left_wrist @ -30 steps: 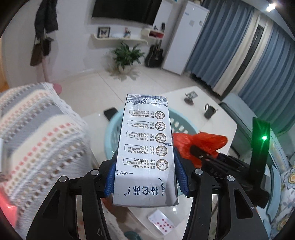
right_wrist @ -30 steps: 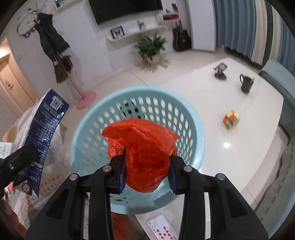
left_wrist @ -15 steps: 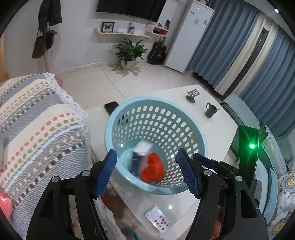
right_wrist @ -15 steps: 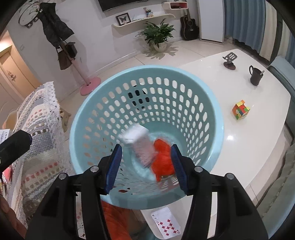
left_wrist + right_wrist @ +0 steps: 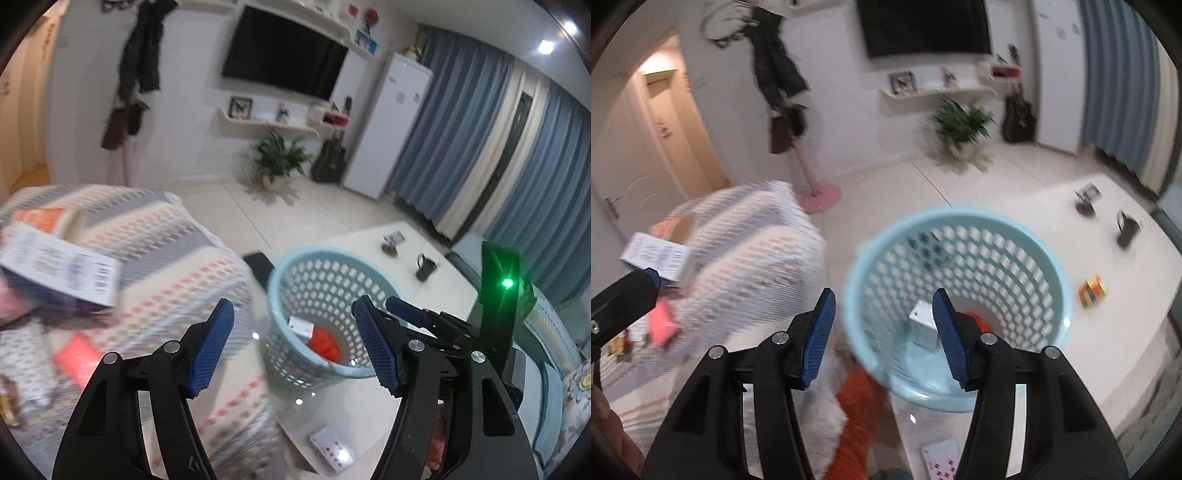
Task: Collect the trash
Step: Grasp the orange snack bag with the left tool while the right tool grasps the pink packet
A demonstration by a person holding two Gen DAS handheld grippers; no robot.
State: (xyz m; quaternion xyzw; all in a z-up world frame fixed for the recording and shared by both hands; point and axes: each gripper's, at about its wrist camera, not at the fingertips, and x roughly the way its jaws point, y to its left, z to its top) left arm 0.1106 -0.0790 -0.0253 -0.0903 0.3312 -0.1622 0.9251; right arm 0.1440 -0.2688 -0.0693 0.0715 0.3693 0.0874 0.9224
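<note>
Both sets of jaws stand wide and empty: the left gripper [image 5: 293, 343] and the right gripper [image 5: 882, 332] have let go, so carton [image 5: 923, 328] and red bag [image 5: 323, 343] lie in the basket [image 5: 960, 221]. The next trash is probably the flat printed box [image 5: 62, 269] at nine o'clock on the knitted blanket [image 5: 166, 236]; swing left, square the jaws across its stiff cardboard faces. The basket is perforated pale-blue plastic on a glossy white surface [image 5: 1126, 302], the bag crinkly film.

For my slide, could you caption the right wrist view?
Open right gripper above the blue basket holding a carton.
</note>
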